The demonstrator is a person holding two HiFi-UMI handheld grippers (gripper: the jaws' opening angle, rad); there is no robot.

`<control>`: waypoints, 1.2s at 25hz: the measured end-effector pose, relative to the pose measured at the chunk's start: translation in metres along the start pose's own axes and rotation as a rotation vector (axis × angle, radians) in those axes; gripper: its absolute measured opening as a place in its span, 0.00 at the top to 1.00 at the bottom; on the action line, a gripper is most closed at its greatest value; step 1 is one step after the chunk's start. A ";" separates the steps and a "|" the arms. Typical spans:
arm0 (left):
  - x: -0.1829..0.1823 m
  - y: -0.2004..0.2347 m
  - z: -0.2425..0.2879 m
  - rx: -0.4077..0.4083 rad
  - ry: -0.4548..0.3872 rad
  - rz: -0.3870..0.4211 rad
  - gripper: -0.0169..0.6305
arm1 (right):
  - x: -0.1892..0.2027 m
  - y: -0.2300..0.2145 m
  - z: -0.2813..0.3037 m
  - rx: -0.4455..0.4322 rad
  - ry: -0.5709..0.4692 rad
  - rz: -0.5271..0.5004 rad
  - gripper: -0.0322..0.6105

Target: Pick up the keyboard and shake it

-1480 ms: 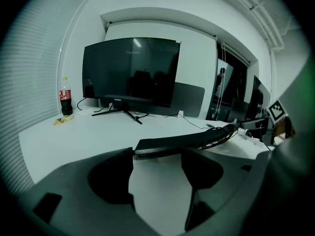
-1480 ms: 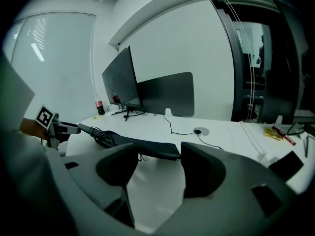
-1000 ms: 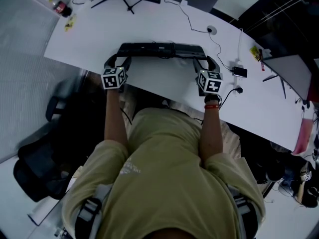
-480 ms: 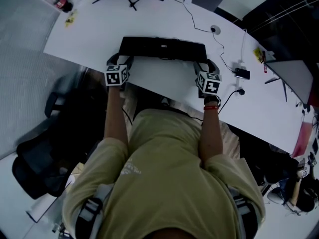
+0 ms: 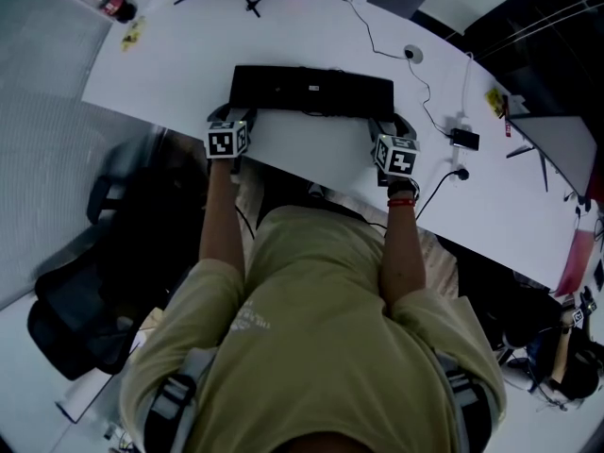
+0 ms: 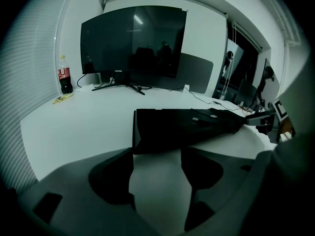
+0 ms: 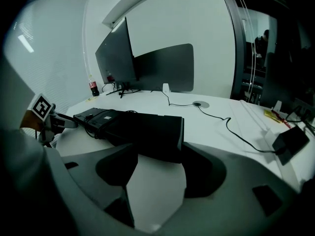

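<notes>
We're gripping the keyboard (image 5: 311,90) at both short ends: the left gripper (image 5: 232,113) is clamping the left end and the right gripper (image 5: 385,121) is clamping the right end. In the left gripper view the left gripper's (image 6: 156,151) jaws are standing wide with the keyboard's (image 6: 182,129) end wedged between the pads. The right gripper view is showing the same, with the right gripper (image 7: 155,157) closed on the other end of the keyboard (image 7: 142,129). The keyboard is sitting crosswise over the near part of the white table (image 5: 170,74), between us and the monitor (image 6: 133,41). It's looking lifted off the surface in both gripper views, with the far end tilting slightly, though the head view isn't confirming the gap. A small pale label is showing on its top face. A cola bottle (image 6: 65,75) is standing at the table's far left corner and a black cable (image 7: 236,132) is running across the right side, both well apart from the keyboard.
</notes>
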State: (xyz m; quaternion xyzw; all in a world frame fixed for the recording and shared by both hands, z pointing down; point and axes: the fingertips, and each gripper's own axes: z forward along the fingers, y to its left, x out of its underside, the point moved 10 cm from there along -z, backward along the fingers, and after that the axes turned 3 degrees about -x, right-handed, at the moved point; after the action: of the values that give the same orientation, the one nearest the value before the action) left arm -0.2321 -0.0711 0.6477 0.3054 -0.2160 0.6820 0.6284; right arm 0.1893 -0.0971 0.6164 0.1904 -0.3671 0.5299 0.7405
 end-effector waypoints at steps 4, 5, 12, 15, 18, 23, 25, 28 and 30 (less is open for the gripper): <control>0.000 -0.001 0.002 -0.011 0.035 0.005 0.49 | 0.000 0.000 0.003 0.001 0.034 -0.010 0.51; -0.001 -0.001 0.002 -0.015 0.042 0.012 0.49 | 0.000 0.001 0.004 0.006 0.044 -0.009 0.52; -0.002 -0.004 0.003 -0.034 0.072 0.032 0.49 | 0.005 0.001 0.008 0.023 0.072 0.001 0.52; -0.001 -0.004 0.003 -0.034 0.073 0.042 0.49 | 0.004 0.002 0.006 0.025 0.077 0.005 0.52; -0.001 -0.005 0.003 -0.039 0.068 0.043 0.49 | 0.003 0.001 0.005 0.025 0.076 0.005 0.52; 0.001 -0.007 -0.005 -0.054 0.059 0.027 0.47 | 0.005 0.002 0.007 0.013 0.073 -0.003 0.52; 0.003 -0.009 -0.009 -0.050 0.052 0.017 0.47 | 0.000 0.003 0.005 0.011 0.064 -0.002 0.52; 0.002 -0.015 -0.014 -0.035 0.027 0.016 0.47 | -0.008 0.006 0.001 0.020 0.059 -0.002 0.52; -0.005 -0.022 -0.017 -0.024 0.000 0.026 0.47 | -0.010 0.005 -0.001 0.019 0.058 0.008 0.52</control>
State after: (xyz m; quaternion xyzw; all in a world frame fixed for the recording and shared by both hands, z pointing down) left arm -0.2130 -0.0606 0.6300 0.2951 -0.2282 0.6874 0.6232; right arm 0.1835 -0.1011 0.6081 0.1805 -0.3410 0.5414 0.7470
